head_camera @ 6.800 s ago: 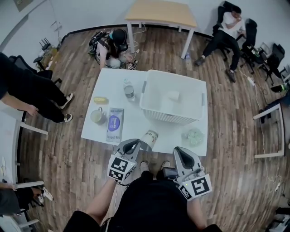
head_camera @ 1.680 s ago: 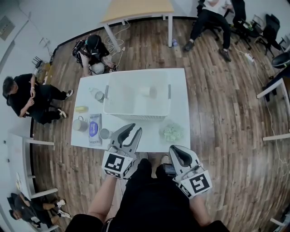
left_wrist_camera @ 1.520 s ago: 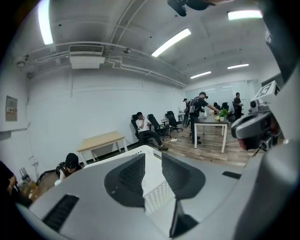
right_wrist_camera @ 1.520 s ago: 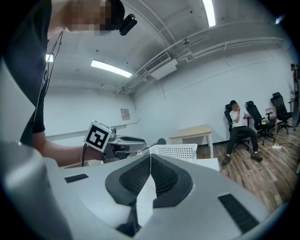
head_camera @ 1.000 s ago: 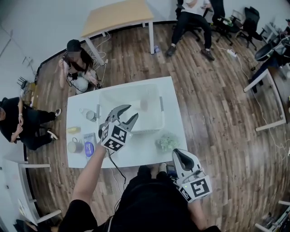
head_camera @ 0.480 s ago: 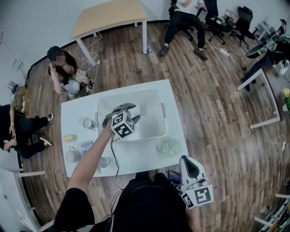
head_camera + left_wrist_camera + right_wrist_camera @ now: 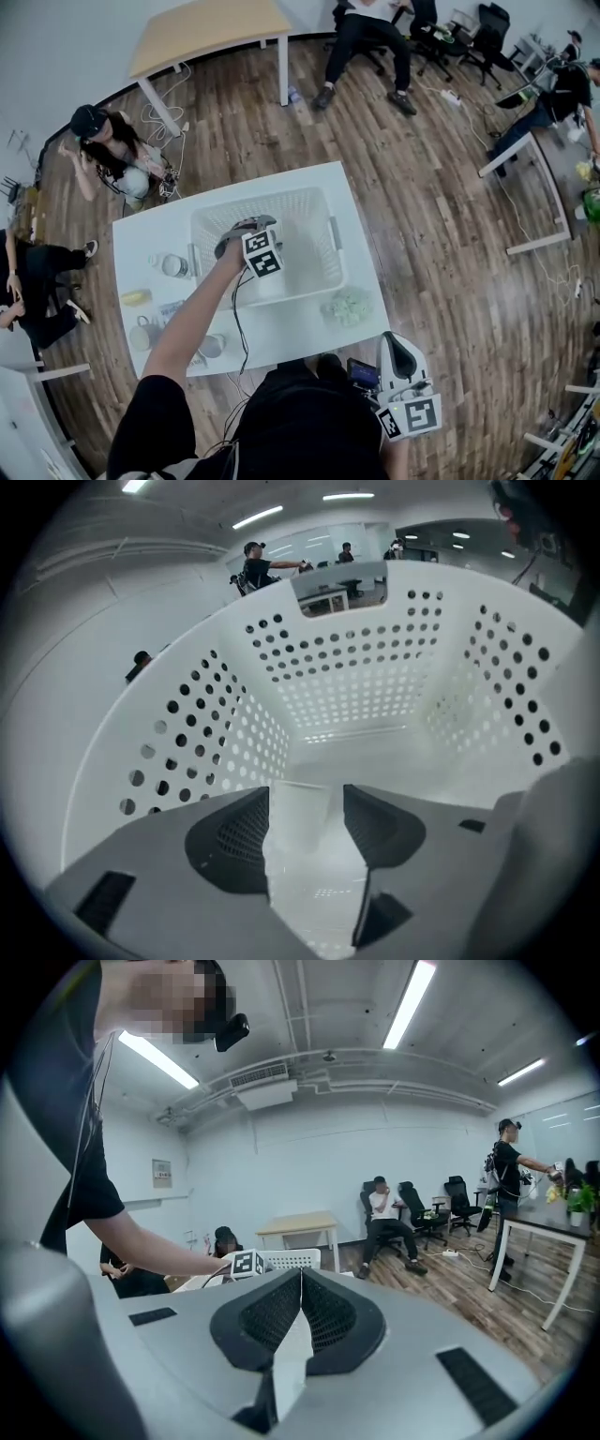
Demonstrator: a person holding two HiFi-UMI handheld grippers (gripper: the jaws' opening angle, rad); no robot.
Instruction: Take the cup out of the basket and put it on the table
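Now the left gripper [image 7: 307, 801], jaws just opened astride the cup [image 7: 300, 841], needed a gentle mid-wall squeeze; the right gripper [image 7: 300, 1277] was clenched.

Person in a black short-sleeved shirt [image 7: 291, 431] at six o'clock. Pale grey left gripper [image 7: 242, 232] near centre, right gripper [image 7: 395, 339] at five o'clock; each has black ribbed pads [image 7: 272, 1314] and a black-and-white marker cube [image 7: 411, 418]. Thin black cable [image 7: 235, 309] follows the left arm.

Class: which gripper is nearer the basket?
Left. The left gripper is inside the basket, jaws just opening around the cup; the right gripper hangs shut beyond the table's near edge.
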